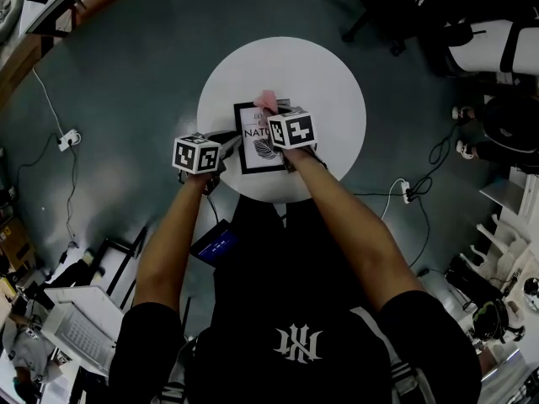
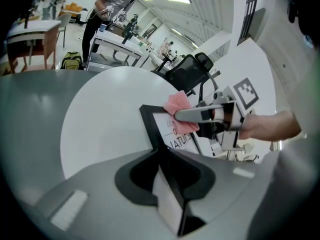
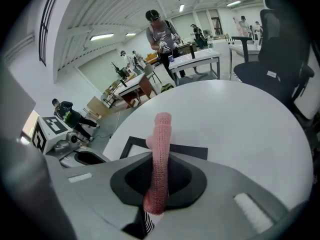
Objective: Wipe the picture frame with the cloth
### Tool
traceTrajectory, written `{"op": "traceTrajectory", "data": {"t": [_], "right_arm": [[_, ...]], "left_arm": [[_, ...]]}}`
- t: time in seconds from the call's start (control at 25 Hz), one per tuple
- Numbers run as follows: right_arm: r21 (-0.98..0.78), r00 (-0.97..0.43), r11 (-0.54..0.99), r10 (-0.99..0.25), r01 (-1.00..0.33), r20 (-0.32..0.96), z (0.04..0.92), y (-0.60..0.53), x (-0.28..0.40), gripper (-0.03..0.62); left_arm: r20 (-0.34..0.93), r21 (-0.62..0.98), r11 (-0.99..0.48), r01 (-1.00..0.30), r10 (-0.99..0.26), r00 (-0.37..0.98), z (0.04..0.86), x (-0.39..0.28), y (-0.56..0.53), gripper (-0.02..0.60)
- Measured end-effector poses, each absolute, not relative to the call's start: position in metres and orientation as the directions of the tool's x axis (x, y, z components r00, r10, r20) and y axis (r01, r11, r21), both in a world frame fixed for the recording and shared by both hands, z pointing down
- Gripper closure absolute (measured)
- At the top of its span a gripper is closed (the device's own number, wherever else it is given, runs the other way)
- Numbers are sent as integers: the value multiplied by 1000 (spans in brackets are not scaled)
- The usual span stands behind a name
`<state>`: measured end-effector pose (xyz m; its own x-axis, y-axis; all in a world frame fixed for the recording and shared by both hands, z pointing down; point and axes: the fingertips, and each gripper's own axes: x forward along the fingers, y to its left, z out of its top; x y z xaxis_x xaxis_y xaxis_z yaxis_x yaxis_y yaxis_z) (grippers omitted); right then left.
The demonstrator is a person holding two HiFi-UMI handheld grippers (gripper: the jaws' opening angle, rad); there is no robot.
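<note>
Both tools are at work over the round white table. The left gripper is clamped tight on the near edge of the picture frame, with the black moulding pinched squarely between its jaws. The frame sits at the middle of the tabletop, a white print with dark lettering inside the black border. Whether it lies fully flat or is tipped up a little, I can't tell.

Over on the other side, the right gripper is squeezed onto the pink knitted cloth. The fabric stands up between the jaws in a narrow fold and sticks out past their tips. In the left gripper view that cloth meets the far end of the frame, covering the top of the lettering near the upper corner. The head view agrees, with pink poking out just beyond the right gripper's marker cube at the frame's far edge.

The two grippers work close together, left on the frame's near left edge and right above its face. A black office chair stands beyond the table, and a person stands at a workbench in the background.
</note>
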<state>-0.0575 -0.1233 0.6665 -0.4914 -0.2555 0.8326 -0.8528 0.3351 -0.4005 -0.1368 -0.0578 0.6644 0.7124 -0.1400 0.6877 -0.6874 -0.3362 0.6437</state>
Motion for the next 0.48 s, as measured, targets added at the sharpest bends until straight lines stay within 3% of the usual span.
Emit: {"op": "traceTrajectory", "data": {"t": [0.48], "right_arm": [[-342,-399,233,-278,-911,874,661,-126,-18,569]], "left_arm": [[694,632,-349,-692,-143,706,663,-137,-58,518]]}}
